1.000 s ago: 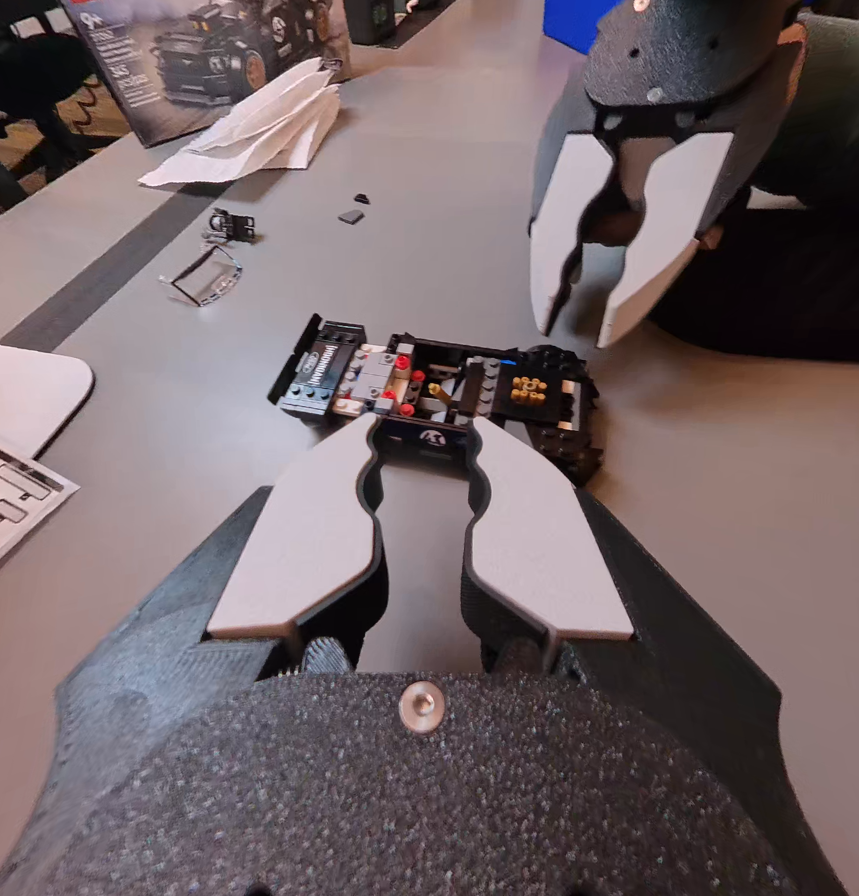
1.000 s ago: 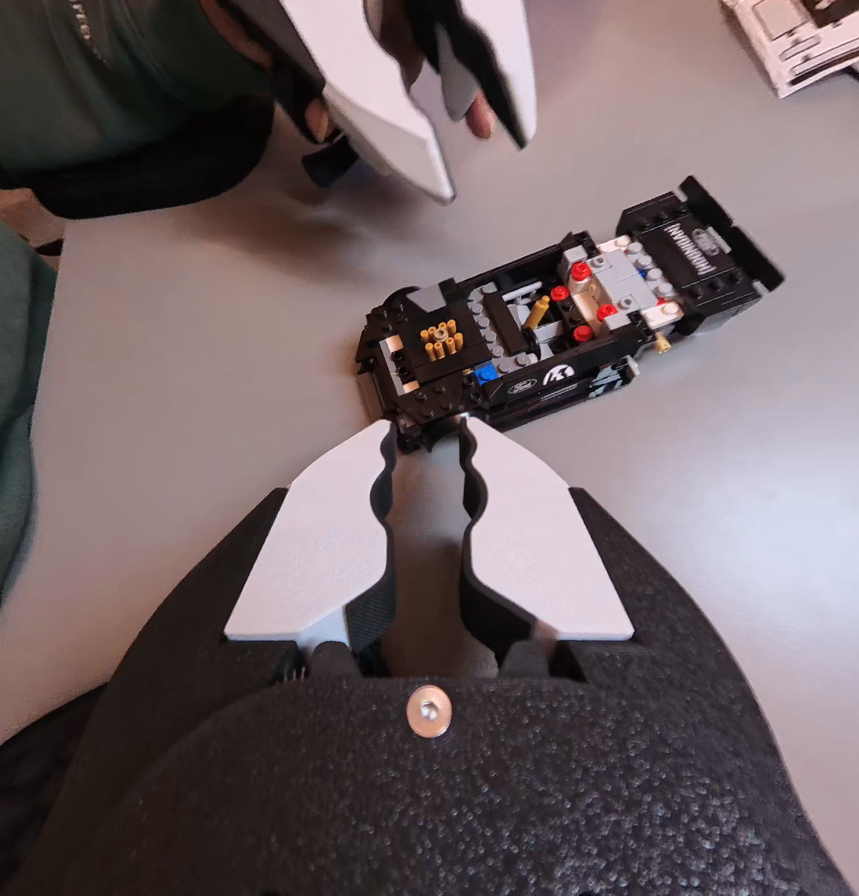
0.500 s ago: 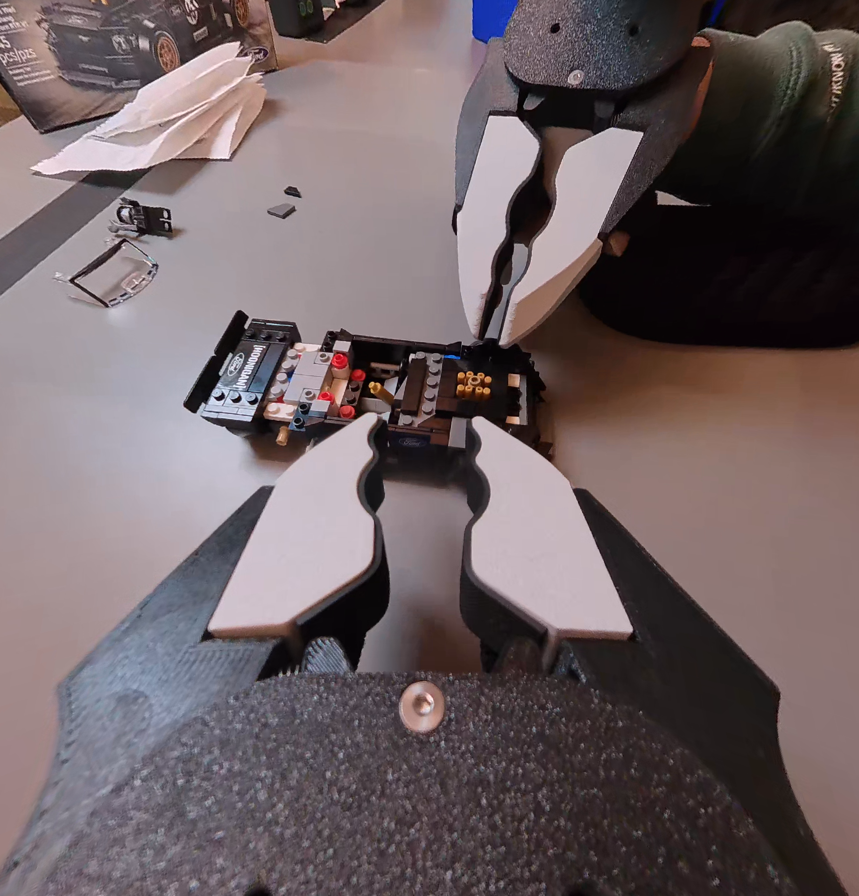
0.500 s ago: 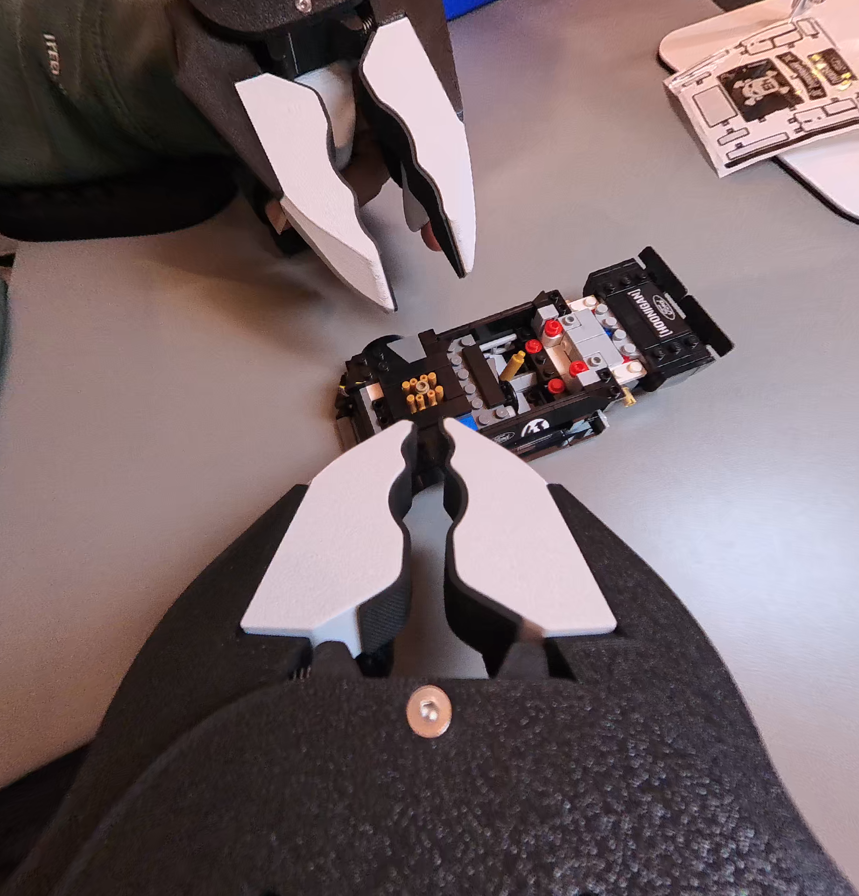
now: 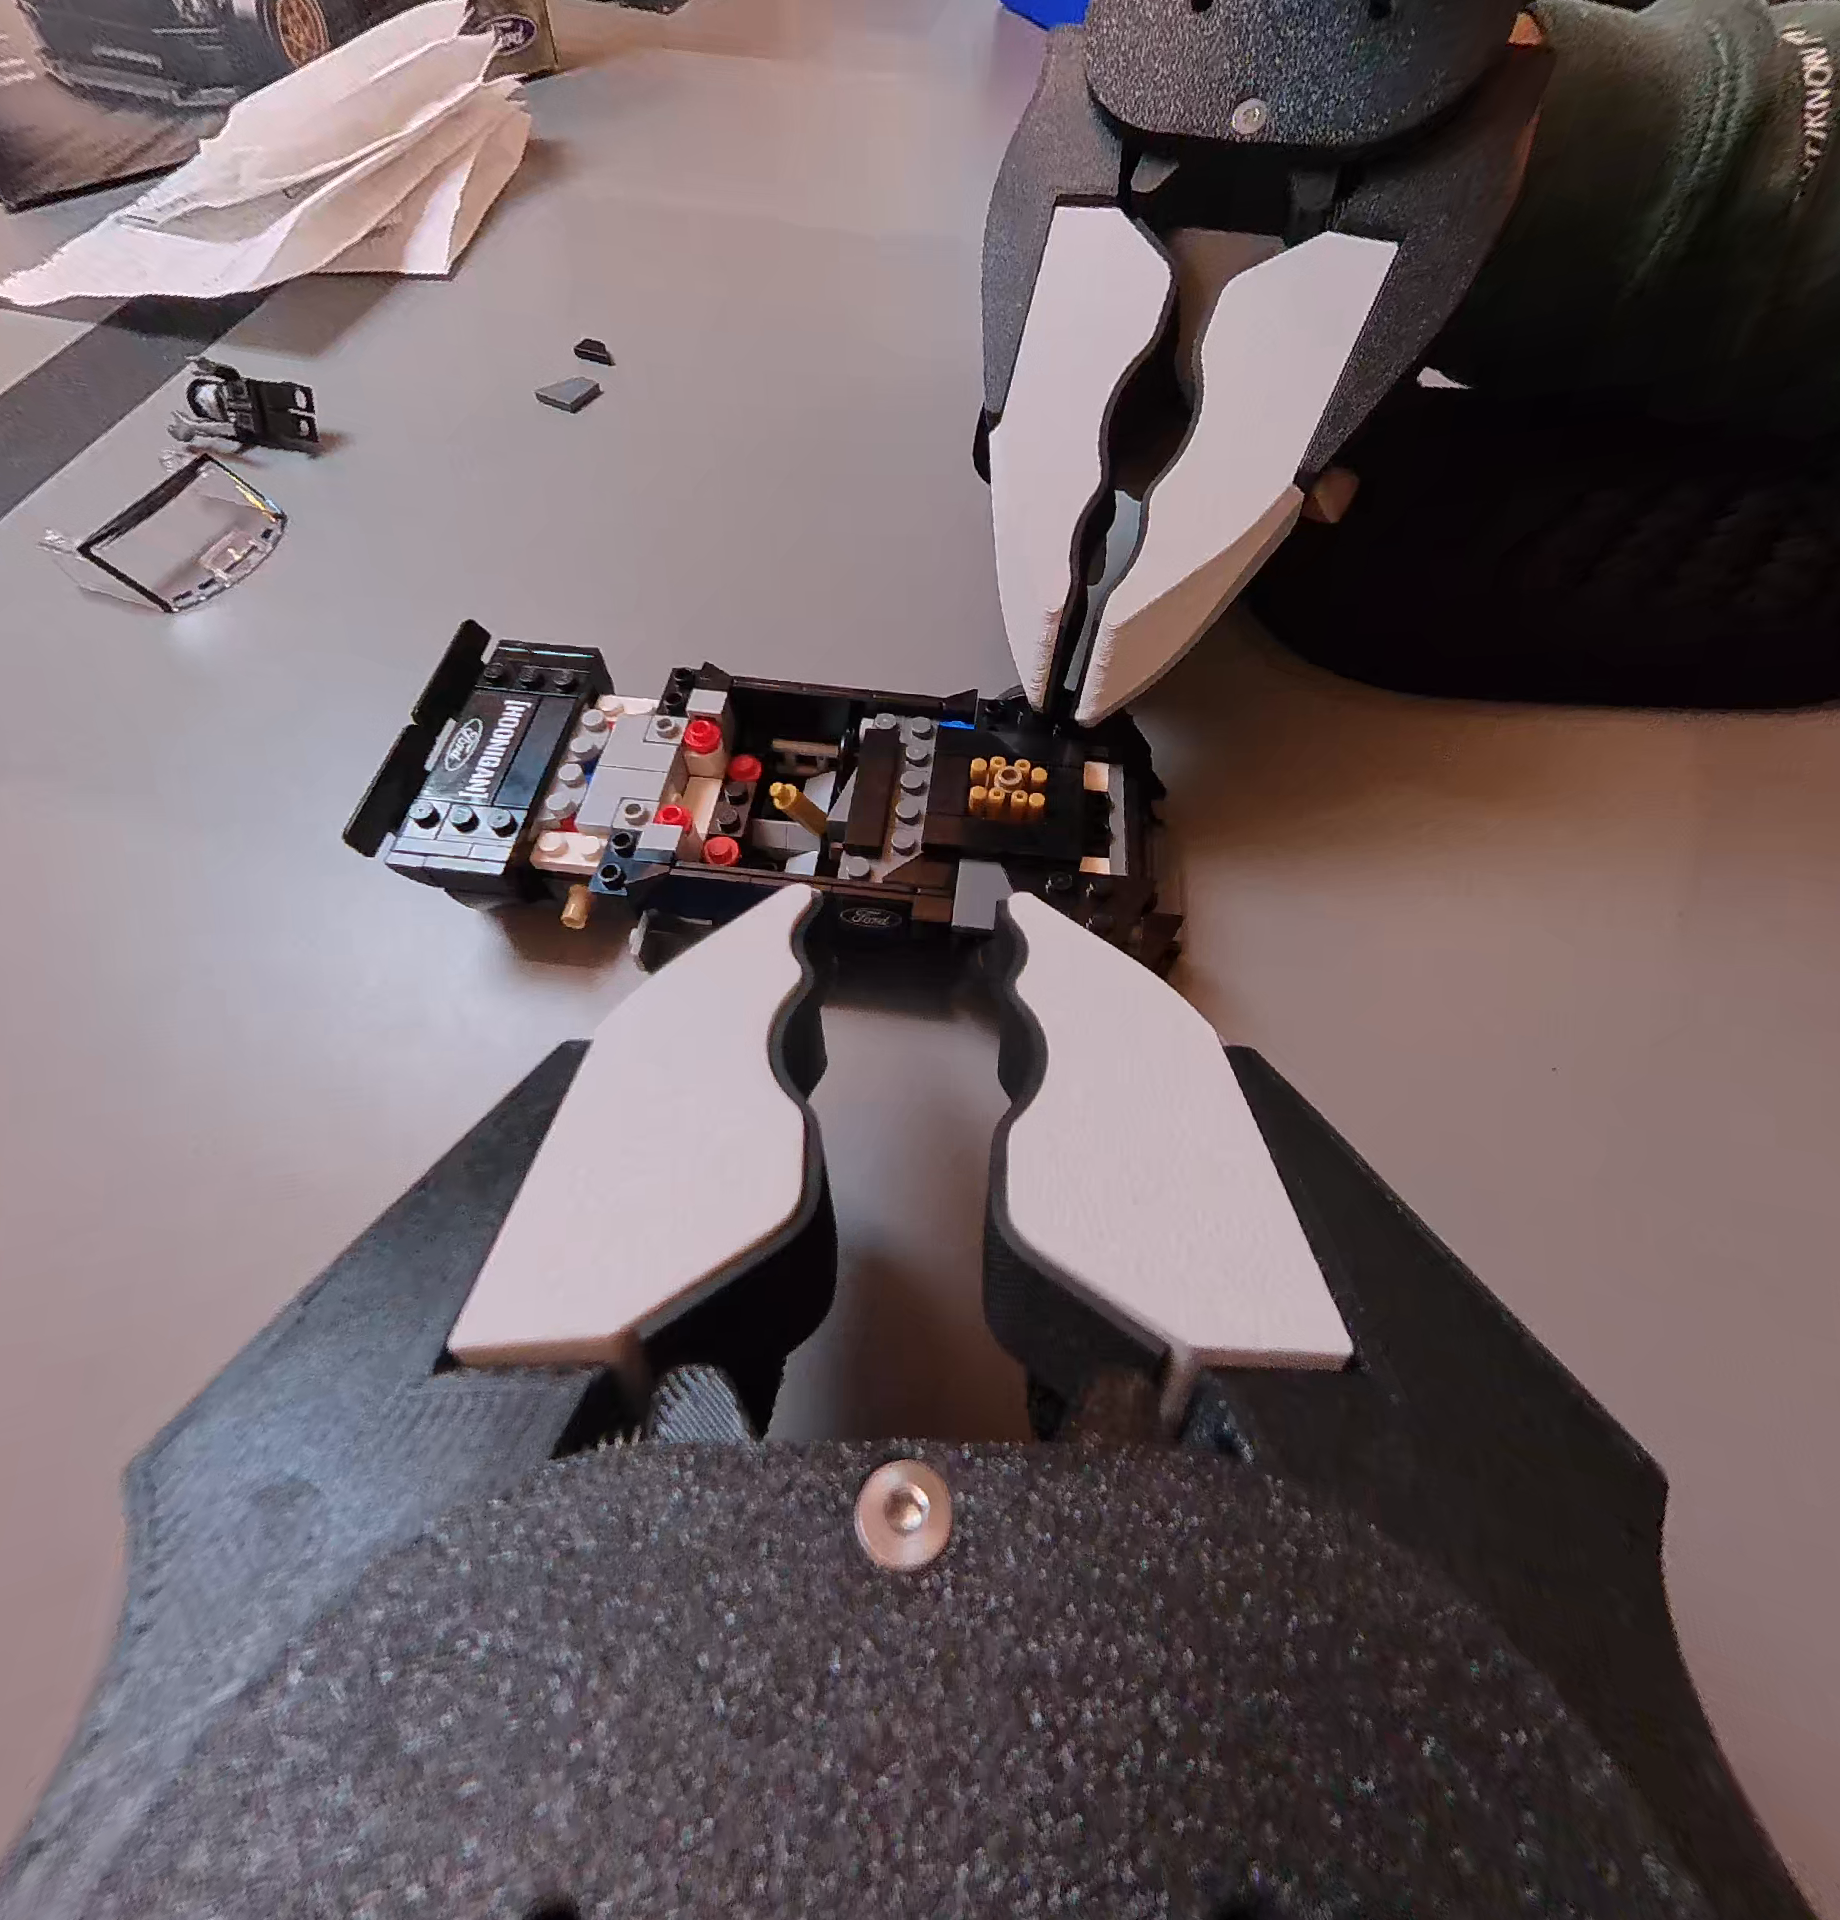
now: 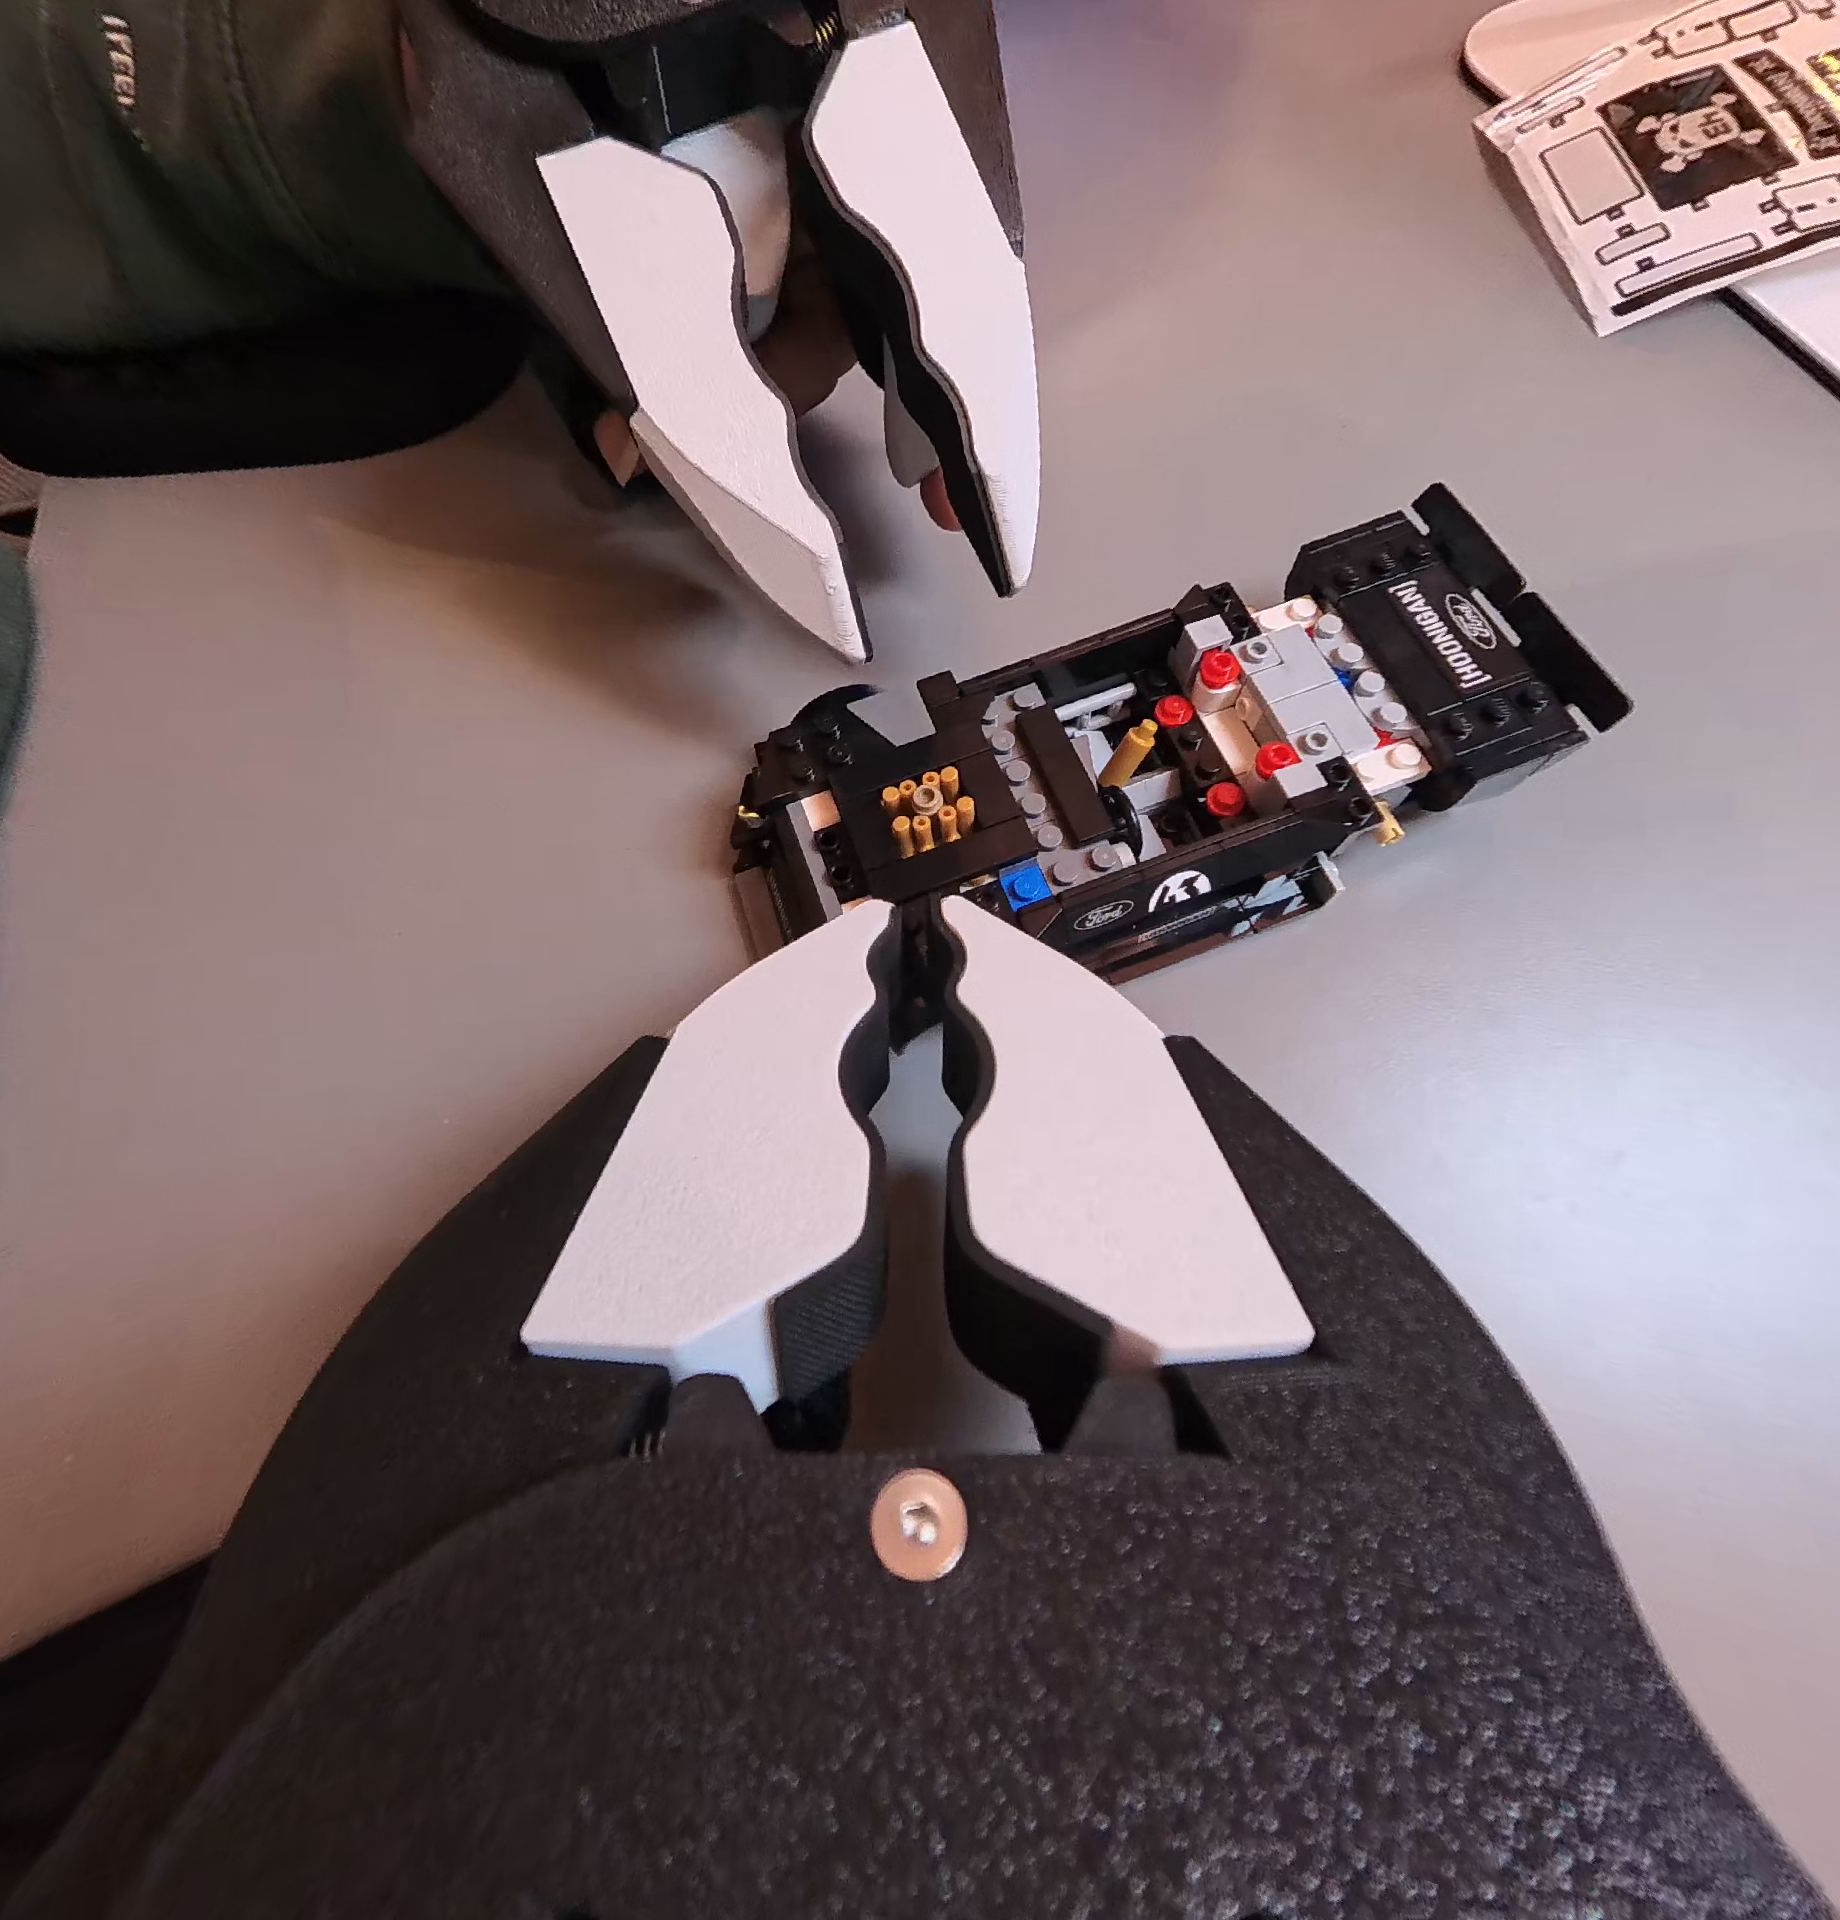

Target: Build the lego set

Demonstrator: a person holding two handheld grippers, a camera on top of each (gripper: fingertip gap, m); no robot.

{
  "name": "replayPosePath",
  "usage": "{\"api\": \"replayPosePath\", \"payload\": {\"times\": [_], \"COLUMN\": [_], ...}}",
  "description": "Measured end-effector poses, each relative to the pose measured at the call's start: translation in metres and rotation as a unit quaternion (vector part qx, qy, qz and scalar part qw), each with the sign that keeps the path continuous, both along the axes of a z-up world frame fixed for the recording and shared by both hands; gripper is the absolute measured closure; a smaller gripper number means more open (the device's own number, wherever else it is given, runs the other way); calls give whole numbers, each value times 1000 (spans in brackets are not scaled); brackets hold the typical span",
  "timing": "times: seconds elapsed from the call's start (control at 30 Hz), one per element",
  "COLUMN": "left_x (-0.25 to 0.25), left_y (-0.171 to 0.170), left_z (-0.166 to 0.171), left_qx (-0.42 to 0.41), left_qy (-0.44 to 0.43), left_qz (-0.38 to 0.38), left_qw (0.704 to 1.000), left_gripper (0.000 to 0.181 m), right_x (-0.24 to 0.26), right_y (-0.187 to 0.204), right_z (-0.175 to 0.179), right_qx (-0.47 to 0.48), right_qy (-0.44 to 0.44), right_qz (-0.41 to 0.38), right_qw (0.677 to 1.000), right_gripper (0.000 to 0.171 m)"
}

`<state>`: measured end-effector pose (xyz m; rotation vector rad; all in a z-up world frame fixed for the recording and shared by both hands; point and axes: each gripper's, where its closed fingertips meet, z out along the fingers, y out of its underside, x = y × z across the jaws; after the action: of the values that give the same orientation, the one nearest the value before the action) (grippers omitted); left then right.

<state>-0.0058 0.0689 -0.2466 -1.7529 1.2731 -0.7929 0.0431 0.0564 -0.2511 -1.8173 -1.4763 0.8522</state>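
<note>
The grey table [image 5: 1518,1039] lay bare around both tools. The left gripper [image 5: 905,914] stood released, its jaws spread wide. Its tips were just short of the near flank of the lego car [image 5: 770,790], and whether they touched it I cannot tell. The right gripper [image 6: 916,914] had closed in over the last second, from spread and beside the car to clenched. It now pinched a black part at the car's front corner, straight ahead of its own tips. The car sat flat on the table between the two tools, roofless, with its studs and gold engine piece exposed.

That pinch probably meant the car was about to be steadied or turned for the next piece.

Far ahead and left of the left gripper lay the crumpled white paper [image 5: 303,177]. Nearer on the same side was a clear windscreen piece [image 5: 168,540], untouched. A small black sub-assembly [image 5: 256,405] sat just beyond it, and two dark tiles [image 5: 568,393] lay farther right.
</note>
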Motion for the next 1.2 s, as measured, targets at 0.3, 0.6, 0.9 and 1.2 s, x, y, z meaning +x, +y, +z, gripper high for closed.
{"api": "replayPosePath", "payload": {"times": [0.3, 0.6, 0.9, 1.2], "left_x": [1, 4, 4, 4], "left_y": [-3, -8, -9, -9], "left_z": [-1, -6, -6, -6], "left_qx": [3, -2, -19, -19], "left_qy": [6, 16, 11, 11], "left_qz": [-5, -19, -21, -19], "left_qw": [1000, 1000, 1000, 1000], "left_gripper": [152, 153, 156, 156], "right_x": [-2, -1, -2, -1], "right_y": [-2, -1, 1, 0], "right_z": [-1, -3, -5, -7], "right_qx": [3, -6, -5, -14], "right_qy": [-3, -30, -119, -185], "right_qz": [1, -6, -5, -2], "right_qw": [1000, 1000, 993, 983], "right_gripper": [168, 171, 171, 171]}}
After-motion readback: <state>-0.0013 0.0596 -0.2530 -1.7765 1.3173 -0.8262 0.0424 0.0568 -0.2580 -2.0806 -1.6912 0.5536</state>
